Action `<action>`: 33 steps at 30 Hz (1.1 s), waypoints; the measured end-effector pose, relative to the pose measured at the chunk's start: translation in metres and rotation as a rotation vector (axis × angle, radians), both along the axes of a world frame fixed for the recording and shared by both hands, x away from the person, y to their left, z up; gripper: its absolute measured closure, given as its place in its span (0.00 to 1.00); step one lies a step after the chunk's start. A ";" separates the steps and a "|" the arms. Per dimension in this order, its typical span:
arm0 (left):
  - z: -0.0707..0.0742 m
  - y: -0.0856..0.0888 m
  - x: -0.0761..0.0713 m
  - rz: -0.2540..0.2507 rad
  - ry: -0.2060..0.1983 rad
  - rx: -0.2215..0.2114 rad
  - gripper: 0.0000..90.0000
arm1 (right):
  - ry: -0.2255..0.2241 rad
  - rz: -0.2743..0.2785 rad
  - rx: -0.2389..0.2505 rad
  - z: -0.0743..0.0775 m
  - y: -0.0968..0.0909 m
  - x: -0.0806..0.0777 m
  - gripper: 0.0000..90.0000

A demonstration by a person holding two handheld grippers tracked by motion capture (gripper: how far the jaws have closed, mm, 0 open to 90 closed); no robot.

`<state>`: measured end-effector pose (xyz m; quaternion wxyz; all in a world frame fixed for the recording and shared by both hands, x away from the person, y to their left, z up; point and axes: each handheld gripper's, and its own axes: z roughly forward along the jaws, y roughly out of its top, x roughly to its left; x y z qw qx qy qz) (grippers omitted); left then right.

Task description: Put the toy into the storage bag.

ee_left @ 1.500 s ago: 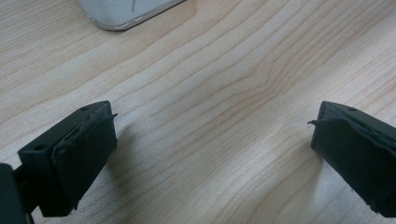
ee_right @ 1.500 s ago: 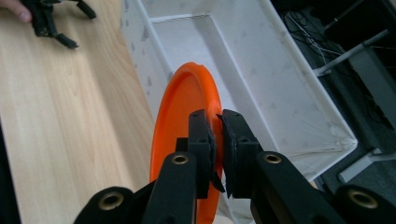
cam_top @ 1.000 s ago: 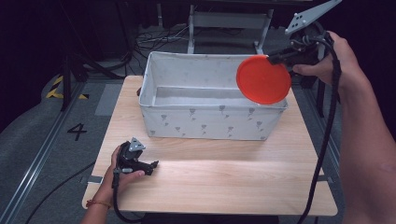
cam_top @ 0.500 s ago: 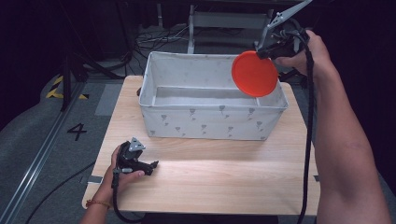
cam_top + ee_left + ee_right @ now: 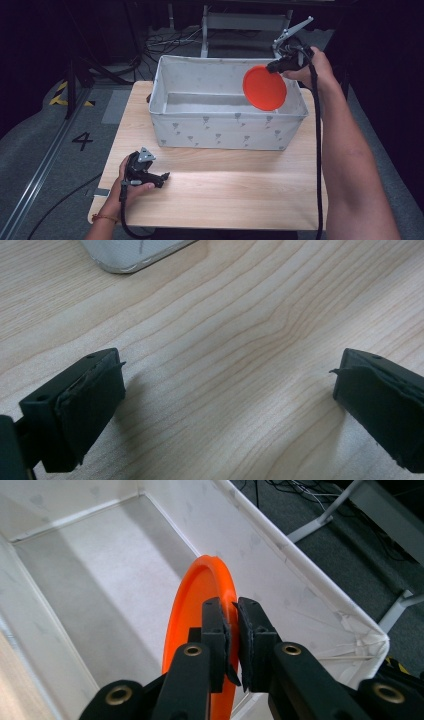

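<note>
My right tool [image 5: 278, 65] has swung in from the far right corner and now hangs over the right end of the white fabric bin [image 5: 225, 134], so the orange plate [image 5: 264, 88] has come leftward and lower, above the bin's open inside. That reads to me as the carry nearly done, with a drop into the bin likely next. The right tool's jaws are pinched on the plate's upper rim, almost together, the thin edge between them. The plate hangs on edge from that grip, its face toward the near side, not touching the bin's floor as far as I can tell. My left tool [image 5: 155, 177] rests on the table [image 5: 225, 190] at the near left, jaws wide apart and holding nothing.
</note>
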<state>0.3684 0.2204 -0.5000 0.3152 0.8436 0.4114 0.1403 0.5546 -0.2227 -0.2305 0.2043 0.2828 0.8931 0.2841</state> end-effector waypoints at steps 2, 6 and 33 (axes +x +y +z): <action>0.000 0.000 0.000 0.000 0.002 -0.001 0.01 | 0.015 0.002 0.008 -0.008 0.001 0.002 0.92; 0.000 0.000 0.000 0.001 0.002 -0.001 0.01 | 0.044 0.007 0.020 -0.026 0.004 0.005 0.92; 0.000 0.000 0.000 0.000 0.001 0.002 0.01 | 0.250 0.046 -0.133 -0.092 0.016 0.004 0.92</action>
